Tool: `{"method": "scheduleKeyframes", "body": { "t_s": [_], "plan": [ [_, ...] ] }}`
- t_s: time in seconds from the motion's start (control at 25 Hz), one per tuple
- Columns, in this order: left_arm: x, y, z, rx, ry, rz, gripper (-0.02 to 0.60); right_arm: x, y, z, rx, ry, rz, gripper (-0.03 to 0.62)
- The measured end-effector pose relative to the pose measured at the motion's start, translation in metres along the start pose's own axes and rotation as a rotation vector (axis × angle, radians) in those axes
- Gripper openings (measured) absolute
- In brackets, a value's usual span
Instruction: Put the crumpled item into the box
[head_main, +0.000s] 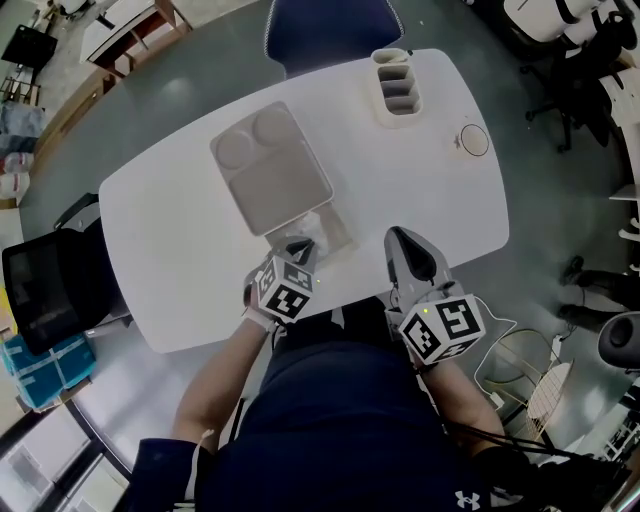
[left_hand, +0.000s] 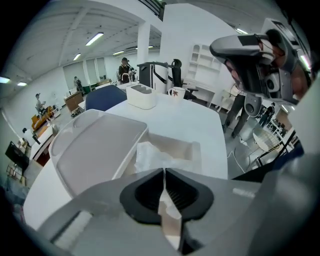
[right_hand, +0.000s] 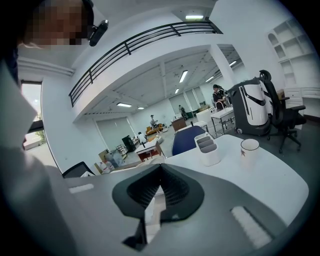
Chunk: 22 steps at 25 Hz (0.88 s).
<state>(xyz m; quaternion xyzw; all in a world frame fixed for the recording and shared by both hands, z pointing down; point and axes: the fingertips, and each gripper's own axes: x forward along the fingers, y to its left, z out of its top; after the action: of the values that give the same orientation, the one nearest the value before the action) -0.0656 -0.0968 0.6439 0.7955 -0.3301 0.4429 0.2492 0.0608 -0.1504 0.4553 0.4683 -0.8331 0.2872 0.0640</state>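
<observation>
White crumpled item (left_hand: 150, 156), thin paper or film by the look: it is lying inside the shallow beige box (left_hand: 194, 149), which is sitting by the middle of the near edge of the bench (head_main: 180, 230). Left gripper (left_hand: 164, 170): it is hovering just short of the box with its jaws pressed together and nothing showing between them, the item lying beyond the tips. Right gripper (right_hand: 160, 166): it is also clenched on nothing, hanging over the near edge beside the box and pointing toward the far right corner. Progress, as a judgement: the placing itself is looking done, since the item is resting within the box walls and neither gripper is touching it. What is remaining seems only to be drawing both grippers away, and perhaps seating the item lower if it is riding above the rim, which is hard to tell. Grey moulded tray (head_main: 270, 168): it is lying at the centre of the bench, its near corner touching or overlapping the box. White compartment organiser (head_main: 396, 85): it is standing at the far edge. White cup (right_hand: 249, 150): it is standing toward the far right corner, well apart from the box. The bench is white, rounded and otherwise bare. Room: a large open hall with grey flooring, strip lights and a railed balcony, a blue chair (head_main: 330, 30) beyond the far edge, and people working at distant desks.
</observation>
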Motion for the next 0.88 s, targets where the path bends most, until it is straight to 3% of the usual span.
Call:
{"method": "scheduleKeyframes", "body": {
  "t_s": [0.88],
  "plan": [
    [0.035, 0.004, -0.01, 0.018, 0.144, -0.017, 0.015, -0.002, -0.023, -0.007, 0.038, 0.013, -0.032, 0.002]
  ]
}}
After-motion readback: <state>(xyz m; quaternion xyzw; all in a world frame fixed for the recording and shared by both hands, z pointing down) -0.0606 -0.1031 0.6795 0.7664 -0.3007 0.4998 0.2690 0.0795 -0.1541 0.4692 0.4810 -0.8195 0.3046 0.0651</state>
